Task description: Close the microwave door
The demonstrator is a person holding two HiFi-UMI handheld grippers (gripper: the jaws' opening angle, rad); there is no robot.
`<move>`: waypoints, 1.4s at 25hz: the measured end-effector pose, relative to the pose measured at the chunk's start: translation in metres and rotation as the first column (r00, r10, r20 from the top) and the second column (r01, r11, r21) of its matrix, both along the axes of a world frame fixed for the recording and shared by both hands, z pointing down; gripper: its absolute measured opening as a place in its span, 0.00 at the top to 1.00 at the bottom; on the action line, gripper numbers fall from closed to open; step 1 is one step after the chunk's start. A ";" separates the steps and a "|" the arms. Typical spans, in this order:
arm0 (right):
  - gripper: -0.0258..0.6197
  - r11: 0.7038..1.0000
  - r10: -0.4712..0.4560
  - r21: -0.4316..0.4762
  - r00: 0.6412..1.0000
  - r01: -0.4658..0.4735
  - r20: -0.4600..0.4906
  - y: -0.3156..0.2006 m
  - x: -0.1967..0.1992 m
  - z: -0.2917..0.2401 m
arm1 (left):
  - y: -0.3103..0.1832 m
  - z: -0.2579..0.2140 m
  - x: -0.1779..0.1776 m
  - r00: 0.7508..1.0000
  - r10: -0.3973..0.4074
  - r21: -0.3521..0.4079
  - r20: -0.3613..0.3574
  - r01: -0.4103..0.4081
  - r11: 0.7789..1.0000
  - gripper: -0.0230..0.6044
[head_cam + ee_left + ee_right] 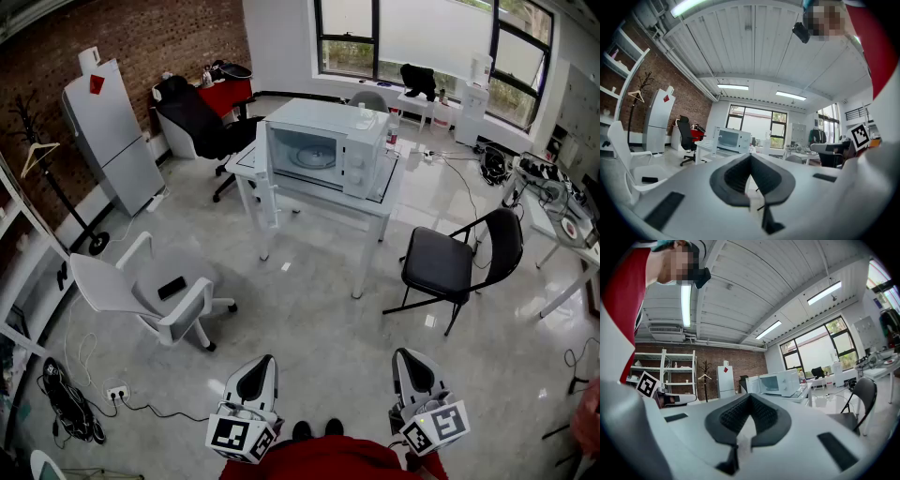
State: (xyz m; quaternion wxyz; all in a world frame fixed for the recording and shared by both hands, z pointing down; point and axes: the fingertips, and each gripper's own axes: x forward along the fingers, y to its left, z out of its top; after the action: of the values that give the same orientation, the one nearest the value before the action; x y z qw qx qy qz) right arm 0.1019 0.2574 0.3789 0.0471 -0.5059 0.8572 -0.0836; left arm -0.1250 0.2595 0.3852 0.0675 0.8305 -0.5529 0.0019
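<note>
A white microwave (328, 150) stands on a white table (375, 202) far across the room. Its door (265, 167) is swung open to the left, and the cavity shows. Both grippers hang low near the person's body, far from it. My left gripper (263, 360) and my right gripper (404, 353) each have their jaws together with nothing between them. The left gripper view shows the left gripper (751, 157) pointing toward the microwave (733, 139). In the right gripper view, the right gripper (751, 397) also faces the microwave (776, 383).
A white swivel chair (155, 292) with a black phone (172, 288) on its seat stands left of the path. A black folding chair (455, 264) is to the right. A black office chair (199, 122), a white fridge (114, 131), floor cables (70, 403) and a cluttered desk (561, 220) line the edges.
</note>
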 end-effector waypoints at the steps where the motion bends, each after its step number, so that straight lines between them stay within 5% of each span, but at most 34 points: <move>1: 0.94 1.000 0.003 -0.003 1.000 -0.003 0.005 0.001 0.001 0.001 | 0.000 0.001 0.001 1.000 0.005 0.000 0.002 -0.005 1.000 0.97; 19: 0.94 0.999 -0.001 -0.039 0.997 0.004 0.081 0.006 0.017 0.016 | 0.001 0.008 0.015 1.000 0.021 -0.018 0.000 -0.021 1.000 0.97; 27: 0.94 0.999 -0.037 -0.035 0.999 0.038 0.028 -0.008 0.036 0.019 | -0.012 0.014 0.015 1.000 -0.018 -0.028 -0.025 0.017 0.999 0.97; 35: 0.94 1.000 -0.004 -0.008 1.000 0.004 -0.020 -0.048 0.064 0.009 | -0.040 0.006 -0.005 0.996 -0.080 -0.009 0.028 0.080 0.997 0.97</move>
State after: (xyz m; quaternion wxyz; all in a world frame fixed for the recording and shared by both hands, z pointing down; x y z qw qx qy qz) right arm 0.1656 0.2097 0.3882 0.0362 -0.5052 0.8583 -0.0822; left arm -0.1301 0.2190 0.3911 0.0639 0.8073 -0.5866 0.0133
